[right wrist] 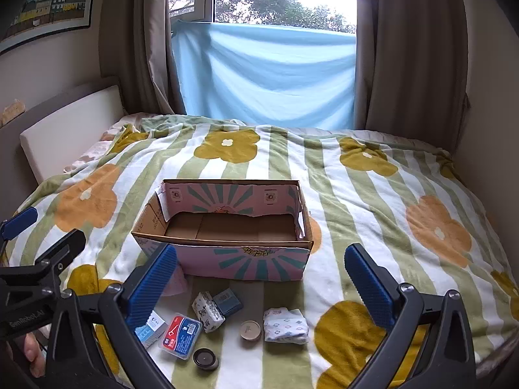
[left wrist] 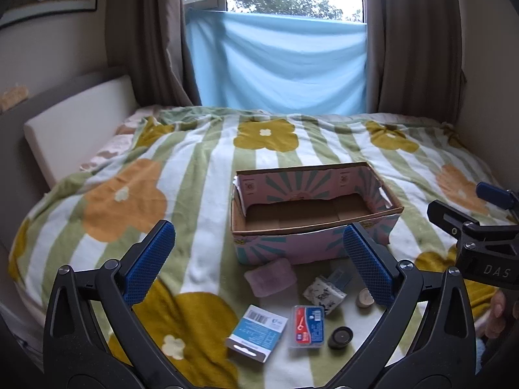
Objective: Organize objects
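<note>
Left gripper (left wrist: pixel 259 256): jaws spread wide, nothing between the blue pads; it hovers above the bed, pointing down toward the small items and the box beyond them.
Right gripper (right wrist: pixel 261 277): jaws likewise wide apart and empty, hovering over the same cluster; in the left wrist view it shows at the right edge.
Hands: fingertips show at the frame edges behind each gripper.
Cardboard box (right wrist: pixel 227 227): open-topped and empty, pink sides with teal rays, standing on the blanket just beyond the small items.
Blanket (right wrist: pixel 373 201): green and white stripes with yellow and orange flowers, covering the bed.
Pink case (left wrist: pixel 270 277): lies just before the box's near wall, on the cluster's left.
Blue and white carton (left wrist: pixel 256 333): lies flat, barcode up, nearest the left gripper's camera.
Clear case with red and blue label (right wrist: pixel 180 331): flat, just beside the carton.
Black round jar (right wrist: pixel 205 358): just right of the clear case.
Patterned packet (right wrist: pixel 207 311): tilted against a small dark blue box (right wrist: pixel 229 301).
Small beige tub (right wrist: pixel 250 329): upright, between the packet and the folded cloth.
Folded patterned cloth (right wrist: pixel 286 324): at the cluster's right end.
Background: window with a light blue cloth (right wrist: pixel 266 74) hung across it, brown curtains on either side.
</note>
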The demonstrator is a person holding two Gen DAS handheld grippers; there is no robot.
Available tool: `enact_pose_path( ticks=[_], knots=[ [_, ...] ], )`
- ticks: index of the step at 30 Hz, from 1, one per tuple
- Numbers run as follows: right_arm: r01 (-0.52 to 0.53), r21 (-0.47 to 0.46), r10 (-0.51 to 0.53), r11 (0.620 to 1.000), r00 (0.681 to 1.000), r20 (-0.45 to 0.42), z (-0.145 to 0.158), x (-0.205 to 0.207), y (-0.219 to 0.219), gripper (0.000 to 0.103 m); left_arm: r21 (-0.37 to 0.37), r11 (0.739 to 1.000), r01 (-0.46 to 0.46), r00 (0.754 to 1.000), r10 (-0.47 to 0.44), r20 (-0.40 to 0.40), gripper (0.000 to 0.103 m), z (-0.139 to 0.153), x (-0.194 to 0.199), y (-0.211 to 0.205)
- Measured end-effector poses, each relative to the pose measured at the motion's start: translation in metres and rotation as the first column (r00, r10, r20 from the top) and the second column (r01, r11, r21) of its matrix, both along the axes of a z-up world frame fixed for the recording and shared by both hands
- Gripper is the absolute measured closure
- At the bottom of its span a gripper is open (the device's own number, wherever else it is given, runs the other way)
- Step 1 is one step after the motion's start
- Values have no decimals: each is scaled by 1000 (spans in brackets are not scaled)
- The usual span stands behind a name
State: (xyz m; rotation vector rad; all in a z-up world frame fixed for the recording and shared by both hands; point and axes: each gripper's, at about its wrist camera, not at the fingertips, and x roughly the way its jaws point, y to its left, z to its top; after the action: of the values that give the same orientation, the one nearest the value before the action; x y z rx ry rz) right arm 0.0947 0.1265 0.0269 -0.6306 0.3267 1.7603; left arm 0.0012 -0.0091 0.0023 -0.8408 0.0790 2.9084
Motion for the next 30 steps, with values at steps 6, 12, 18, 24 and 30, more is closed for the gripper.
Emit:
enact_pose_path(
  ticks=[6,12,18,24,30],
  knots=[
    [7,-5,-7,1000,1000,1,0,-2,0,1,4,990,139,990,-139,4,0,-2,0,0],
    [8,-3,-8,1000,1000,12,0,-4,0,1,-2,987,160,987,-160,4,0,-5,1,4],
    [9,-1,-9,1000,1000,9,-1,-4,0,1,-2,985,174,985,-174,7,0,-6,1,5],
    [13,0,-13,1000,1000,10,-1,-5,-1,1,0,982,187,982,-187,3,0,-7,2,3],
    [13,-3,-13,1000,1000,5,-1,-5,-3,1,0,980,201,979,-201,19,0,-8,1,2]
  ],
)
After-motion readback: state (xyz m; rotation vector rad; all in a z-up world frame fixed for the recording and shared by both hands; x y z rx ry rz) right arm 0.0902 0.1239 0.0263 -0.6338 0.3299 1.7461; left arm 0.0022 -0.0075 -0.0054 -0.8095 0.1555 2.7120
